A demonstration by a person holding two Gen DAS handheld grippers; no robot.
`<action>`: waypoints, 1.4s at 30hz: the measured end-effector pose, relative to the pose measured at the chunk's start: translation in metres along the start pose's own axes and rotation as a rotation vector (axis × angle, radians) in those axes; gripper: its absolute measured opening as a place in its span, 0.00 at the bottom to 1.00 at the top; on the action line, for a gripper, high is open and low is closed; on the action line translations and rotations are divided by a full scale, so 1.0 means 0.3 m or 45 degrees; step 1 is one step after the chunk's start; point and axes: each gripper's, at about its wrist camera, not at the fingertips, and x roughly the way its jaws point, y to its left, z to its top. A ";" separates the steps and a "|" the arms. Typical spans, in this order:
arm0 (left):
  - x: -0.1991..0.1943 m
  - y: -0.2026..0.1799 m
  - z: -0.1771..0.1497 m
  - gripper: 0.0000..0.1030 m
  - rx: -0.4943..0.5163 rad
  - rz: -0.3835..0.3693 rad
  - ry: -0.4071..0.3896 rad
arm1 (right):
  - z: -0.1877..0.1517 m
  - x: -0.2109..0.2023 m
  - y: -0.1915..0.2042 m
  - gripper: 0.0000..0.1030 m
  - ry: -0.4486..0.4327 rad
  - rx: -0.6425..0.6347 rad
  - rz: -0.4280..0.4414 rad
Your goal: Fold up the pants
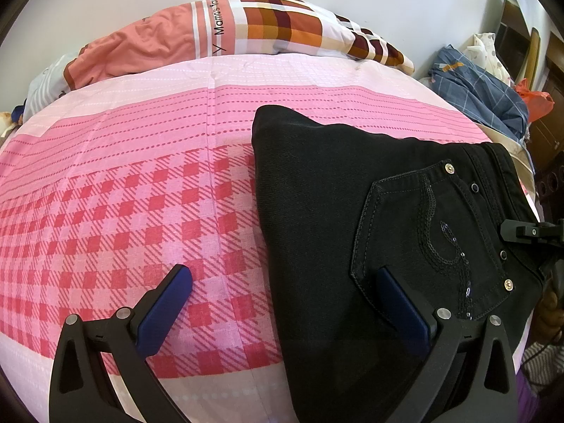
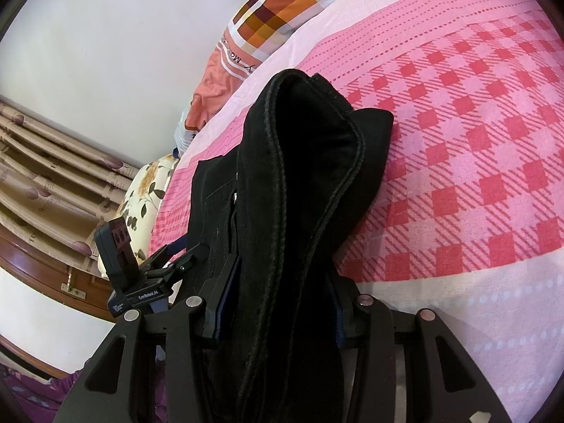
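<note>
In your left view, your left gripper (image 1: 282,289) is spread wide and pinches nothing. The folded black denim pants (image 1: 352,211) lie on the pink checked bed sheet (image 1: 123,194), under its right finger. In your right view, your right gripper (image 2: 278,296) pinches a thick fold of the pants (image 2: 303,183).

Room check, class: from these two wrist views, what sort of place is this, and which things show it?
Most likely a home bedroom. The black pants lie on a bed with a pink checked sheet, a patterned pillow sits by the wall, and curtains hang beside it.
</note>
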 end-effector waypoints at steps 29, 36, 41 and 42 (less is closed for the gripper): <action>-0.001 -0.001 -0.006 1.00 0.002 0.002 -0.003 | -0.003 0.003 0.001 0.39 -0.005 -0.002 -0.008; 0.001 -0.005 0.005 1.00 0.012 0.021 -0.004 | 0.000 0.005 0.000 0.39 -0.003 -0.003 -0.006; 0.002 -0.007 0.004 1.00 0.016 0.026 -0.010 | -0.002 0.006 0.000 0.39 -0.004 -0.003 -0.006; 0.005 -0.001 0.011 1.00 0.018 0.027 -0.011 | 0.000 0.006 -0.001 0.39 -0.005 -0.003 -0.007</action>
